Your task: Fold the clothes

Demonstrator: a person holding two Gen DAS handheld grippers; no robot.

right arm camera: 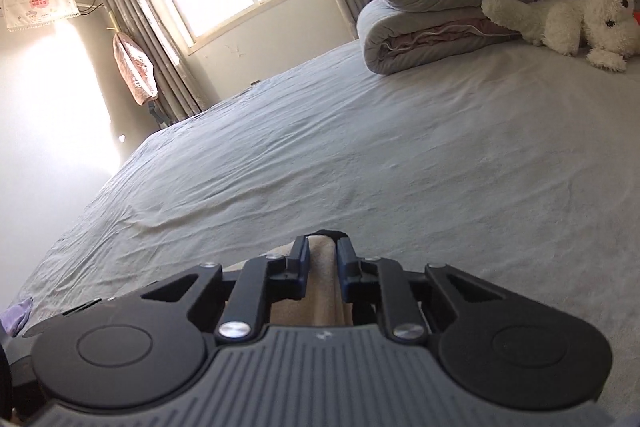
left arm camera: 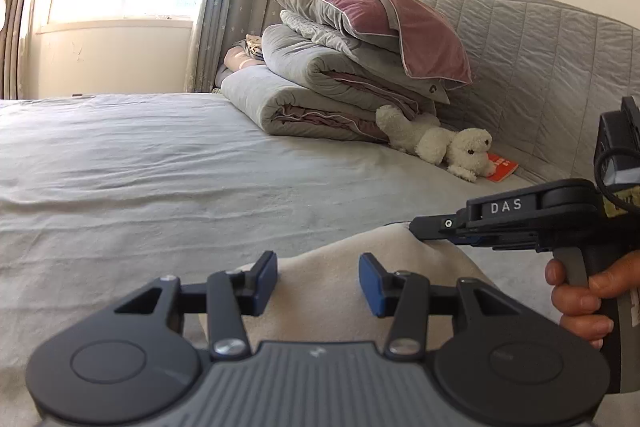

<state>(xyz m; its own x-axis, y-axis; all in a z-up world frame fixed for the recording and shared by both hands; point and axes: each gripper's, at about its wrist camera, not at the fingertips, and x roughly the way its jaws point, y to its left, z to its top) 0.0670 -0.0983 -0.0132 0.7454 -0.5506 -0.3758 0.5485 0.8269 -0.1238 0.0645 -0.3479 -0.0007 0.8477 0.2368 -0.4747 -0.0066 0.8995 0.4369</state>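
Left wrist view: the left gripper (left arm camera: 318, 277) hovers over a beige cloth (left arm camera: 332, 267) on the bed (left arm camera: 160, 167), jaws half open, holding nothing. At right, a hand (left arm camera: 580, 301) holds the right gripper (right arm camera: 323, 259), its jaws nearly closed, pinching a fold of that cloth.

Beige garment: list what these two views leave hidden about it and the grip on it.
- Beige garment: left wrist view, near part hidden by the left gripper; its type is unclear.
- Right wrist view: only a strip shows between the right gripper fingers; the body hides the rest.
- Dark edge at the fingertips: too small to identify.
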